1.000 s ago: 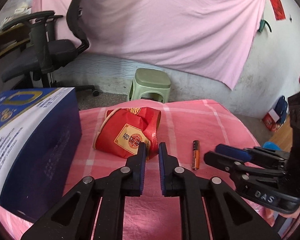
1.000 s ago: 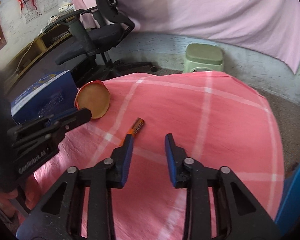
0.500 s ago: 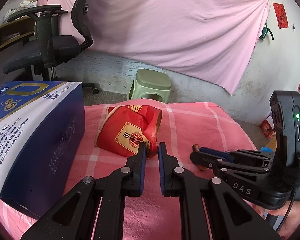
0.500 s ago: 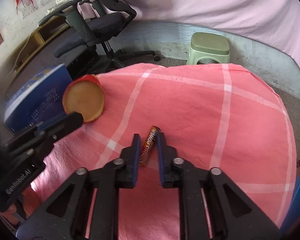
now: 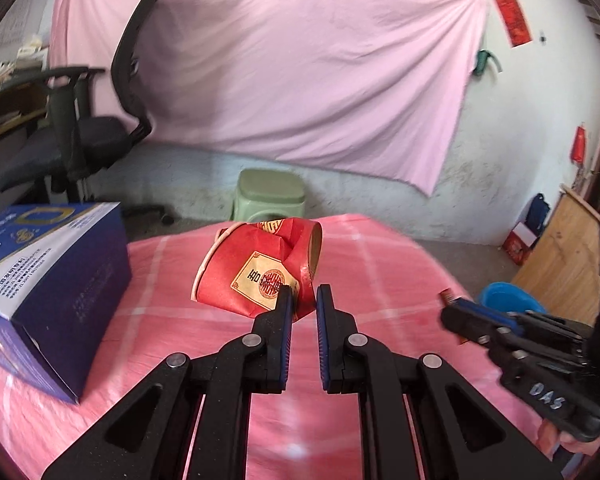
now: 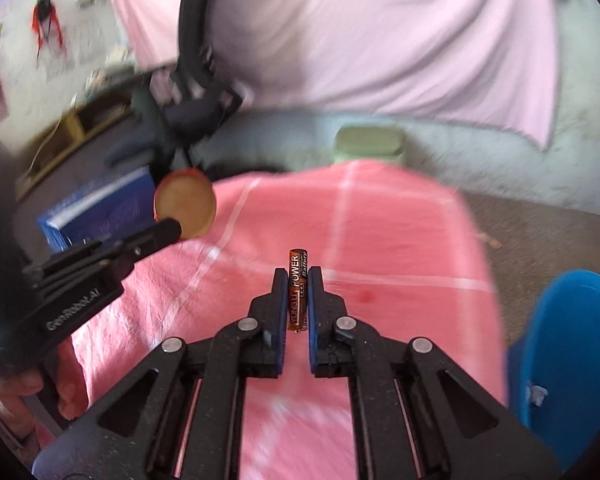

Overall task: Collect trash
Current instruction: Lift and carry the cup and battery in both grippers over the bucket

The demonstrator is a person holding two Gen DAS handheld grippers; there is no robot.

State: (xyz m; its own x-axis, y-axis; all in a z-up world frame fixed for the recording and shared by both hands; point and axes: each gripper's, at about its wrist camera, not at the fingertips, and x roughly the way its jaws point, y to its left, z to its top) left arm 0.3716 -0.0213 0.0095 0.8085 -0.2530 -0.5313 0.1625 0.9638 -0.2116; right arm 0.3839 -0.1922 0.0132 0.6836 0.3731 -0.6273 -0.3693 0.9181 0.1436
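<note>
Jaws of the right gripper (image 6: 298,276) are clamped on an orange-and-black battery (image 6: 299,280), held lengthwise between the blue pads, lifted above the pink checked counter (image 6: 400,240). The left gripper (image 5: 302,294) has its jaws nearly closed — a narrow gap, nothing between them — just in front of a crushed red paper cup (image 5: 260,268) lying on its side beside a blue box (image 5: 56,280). A blue bin (image 6: 572,352) sits at the right.

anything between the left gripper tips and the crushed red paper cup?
Nothing: left wrist view shows the left gripper right at the crushed red paper cup, only pink checked tablecloth below.
</note>
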